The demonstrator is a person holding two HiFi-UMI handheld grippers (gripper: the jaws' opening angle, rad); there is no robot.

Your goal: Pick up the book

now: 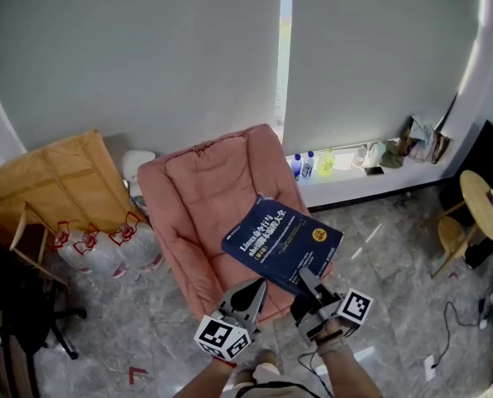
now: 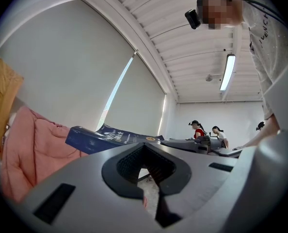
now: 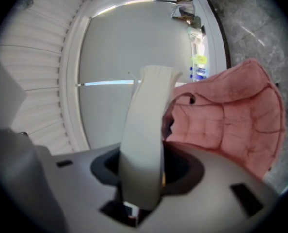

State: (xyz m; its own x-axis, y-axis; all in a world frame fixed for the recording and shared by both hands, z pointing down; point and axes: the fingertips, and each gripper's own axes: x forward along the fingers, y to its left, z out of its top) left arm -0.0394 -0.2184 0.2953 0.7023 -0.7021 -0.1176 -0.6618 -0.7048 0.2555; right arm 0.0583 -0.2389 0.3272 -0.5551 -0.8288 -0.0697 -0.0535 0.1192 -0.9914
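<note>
Nearest, the right gripper (image 1: 309,282) is pinching the one blue book (image 1: 281,240) by its near corner. The book is reaching ahead and leftward from those jaws, tilted, over the near right corner of the single pink chair cushion (image 1: 205,197). Just left, the left gripper (image 1: 248,295) is hovering empty, jaws slightly parted. Two grippers in all.

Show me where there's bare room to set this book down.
Pink cushion: bare left of and beyond the book held by the right gripper. Marble floor between cushion and round table is open. Crowded: tied bags left of cushion, bottles on the ledge.
</note>
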